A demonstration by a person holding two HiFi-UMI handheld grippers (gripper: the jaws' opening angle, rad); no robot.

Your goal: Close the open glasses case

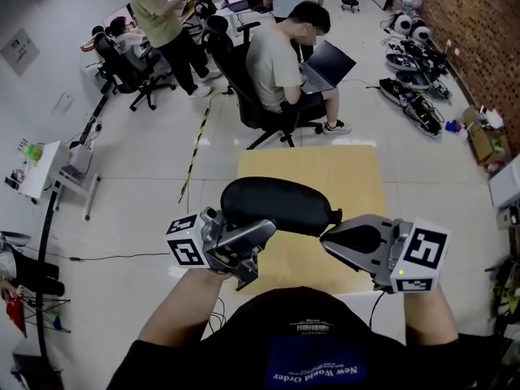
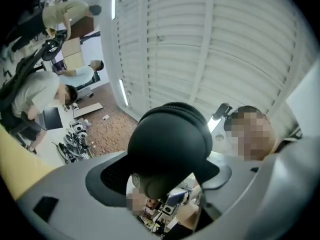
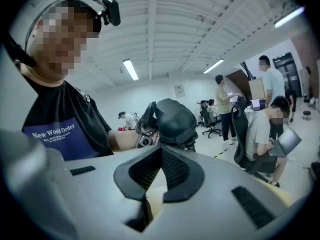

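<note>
A black oval glasses case (image 1: 272,204) hangs in the air over a wooden table (image 1: 357,181), and its two halves look closed together. My left gripper (image 1: 244,254) comes up under its left end. In the left gripper view the case (image 2: 170,144) fills the gap between the wide-set jaws, and both pads (image 2: 112,176) lie against its sides. My right gripper (image 1: 325,236) is shut, with its tip at the case's right end, just below a small tab (image 1: 335,215). In the right gripper view the case (image 3: 172,120) sits just past the closed jaw tips, and I see nothing between them.
A person sits on an office chair (image 1: 244,96) with a laptop (image 1: 329,62) just beyond the table's far edge. More people and desks stand further back. Robot parts (image 1: 414,96) lie on the floor at the right, by a brick wall. A cable (image 1: 106,257) runs across the floor at the left.
</note>
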